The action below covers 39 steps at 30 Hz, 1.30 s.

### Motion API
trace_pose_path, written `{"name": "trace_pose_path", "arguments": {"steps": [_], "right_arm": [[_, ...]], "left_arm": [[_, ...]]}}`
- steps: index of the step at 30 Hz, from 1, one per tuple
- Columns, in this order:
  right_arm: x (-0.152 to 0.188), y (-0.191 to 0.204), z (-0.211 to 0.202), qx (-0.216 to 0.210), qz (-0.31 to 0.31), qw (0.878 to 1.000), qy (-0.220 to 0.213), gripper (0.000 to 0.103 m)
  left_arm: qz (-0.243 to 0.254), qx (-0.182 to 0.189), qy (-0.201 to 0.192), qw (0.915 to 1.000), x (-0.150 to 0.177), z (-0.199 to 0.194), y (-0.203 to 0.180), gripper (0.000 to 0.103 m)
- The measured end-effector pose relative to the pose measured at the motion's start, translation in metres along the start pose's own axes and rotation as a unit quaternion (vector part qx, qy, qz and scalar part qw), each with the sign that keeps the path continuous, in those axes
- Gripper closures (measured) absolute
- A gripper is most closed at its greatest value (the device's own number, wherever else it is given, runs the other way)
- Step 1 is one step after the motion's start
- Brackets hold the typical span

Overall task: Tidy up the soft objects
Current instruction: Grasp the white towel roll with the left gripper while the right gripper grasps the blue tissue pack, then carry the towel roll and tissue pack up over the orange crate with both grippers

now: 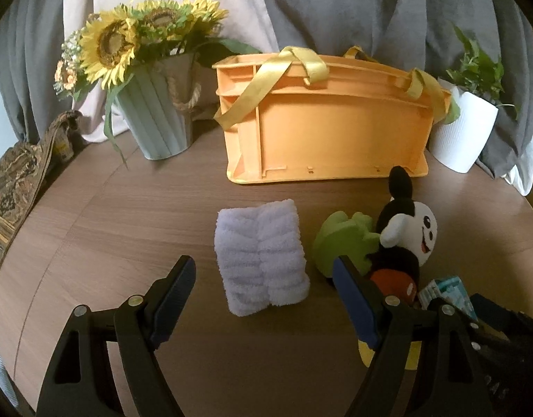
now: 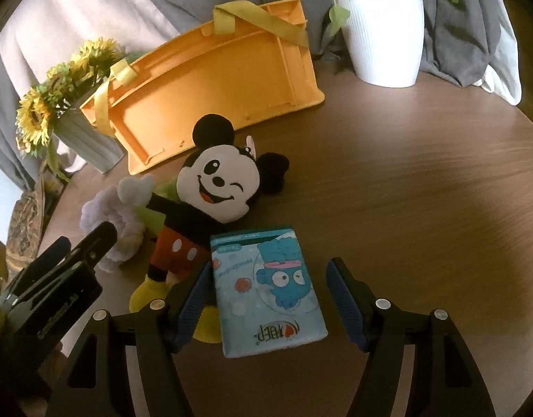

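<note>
Over the tissue pack (image 2: 269,288), right hand-held gripper (image 2: 269,307) wide open; touching nothing.

Bare table (image 2: 422,191) wide to the right of the tissue pack (image 2: 269,288), plush mouse (image 2: 210,201) crowding its left, towel (image 1: 261,260) with bare wood on its left, orange bin (image 1: 325,118), flower pot (image 1: 158,118) and white planter (image 2: 384,34) walling the back

Towel (image 1: 261,260) left of sponge (image 1: 342,239) and plush (image 1: 403,239); tissue pack (image 2: 268,290) nearest; basket (image 1: 322,118) far, between vase (image 1: 160,111) and planter (image 1: 462,128).
</note>
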State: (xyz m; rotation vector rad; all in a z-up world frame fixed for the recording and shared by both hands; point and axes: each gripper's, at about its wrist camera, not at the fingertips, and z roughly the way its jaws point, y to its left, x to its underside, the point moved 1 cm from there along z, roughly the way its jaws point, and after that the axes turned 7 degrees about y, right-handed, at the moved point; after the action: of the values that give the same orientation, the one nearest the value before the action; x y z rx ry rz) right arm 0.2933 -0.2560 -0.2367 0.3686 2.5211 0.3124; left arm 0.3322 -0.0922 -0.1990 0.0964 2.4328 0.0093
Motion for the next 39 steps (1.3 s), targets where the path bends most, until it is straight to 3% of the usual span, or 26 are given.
{"name": "trace_pose_path", "arguments": {"steps": [5,9,16,39], "right_arm": [[-0.001,0.002,0.006,-0.002,-0.001,1.000,0.009,0.035],[-0.002,0.002,0.008,-0.002,0.001,1.000,0.011,0.042],[-0.001,0.007,0.006,0.000,-0.011,1.000,0.010,0.044],[-0.005,0.019,-0.042,-0.001,-0.034,0.999,-0.039,0.044]], "left_arm": [[-0.006,0.002,0.013,0.9999,-0.001,0.011,0.002,0.036],[-0.014,0.012,0.029,0.9994,0.001,0.017,0.005,0.052],[-0.004,0.018,0.029,0.9994,0.002,0.012,0.006,0.064],[0.000,0.039,-0.005,0.9992,-0.003,-0.049,0.012,0.068]]}}
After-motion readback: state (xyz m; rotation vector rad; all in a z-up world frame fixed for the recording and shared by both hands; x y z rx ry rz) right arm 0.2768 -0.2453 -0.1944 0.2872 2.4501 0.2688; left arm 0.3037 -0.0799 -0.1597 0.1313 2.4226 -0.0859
